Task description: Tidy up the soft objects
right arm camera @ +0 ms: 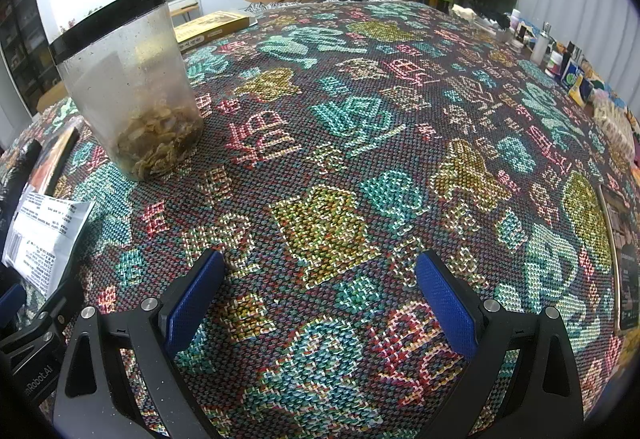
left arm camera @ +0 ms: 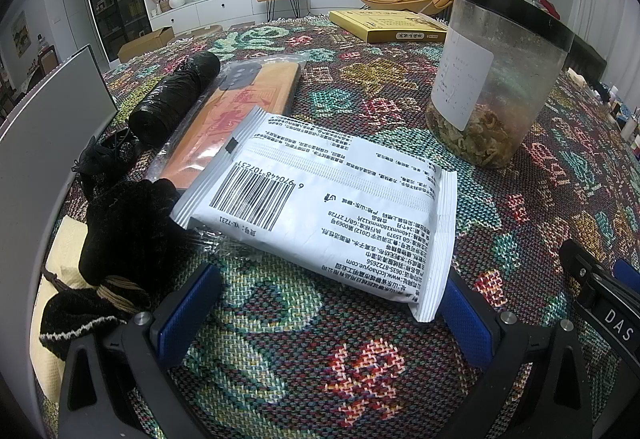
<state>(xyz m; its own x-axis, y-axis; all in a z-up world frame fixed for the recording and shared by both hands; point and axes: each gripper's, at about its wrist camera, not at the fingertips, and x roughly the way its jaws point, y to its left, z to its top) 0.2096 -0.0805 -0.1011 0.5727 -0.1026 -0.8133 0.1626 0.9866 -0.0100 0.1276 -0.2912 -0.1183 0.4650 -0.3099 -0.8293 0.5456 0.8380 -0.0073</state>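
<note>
A white soft wipes pack (left arm camera: 320, 211) with a barcode lies on the patterned tablecloth, its near end between my left gripper's (left arm camera: 326, 313) open blue pads; its corner touches the right pad. The pack's edge also shows in the right wrist view (right arm camera: 44, 239). A black knitted glove or sock (left arm camera: 124, 239) lies left of the pack, near a black roll (left arm camera: 176, 99) and a small black pouch (left arm camera: 108, 155). My right gripper (right arm camera: 320, 301) is open and empty over bare tablecloth, to the right of the pack.
A clear plastic jar (left arm camera: 496, 79) with a black lid and dried bits stands behind the pack, also in the right view (right arm camera: 132, 87). An orange wrapped box (left arm camera: 244, 111), a yellow box (left arm camera: 388, 25), a grey laptop lid (left arm camera: 44, 143) and small bottles (right arm camera: 540, 43) at the far right edge.
</note>
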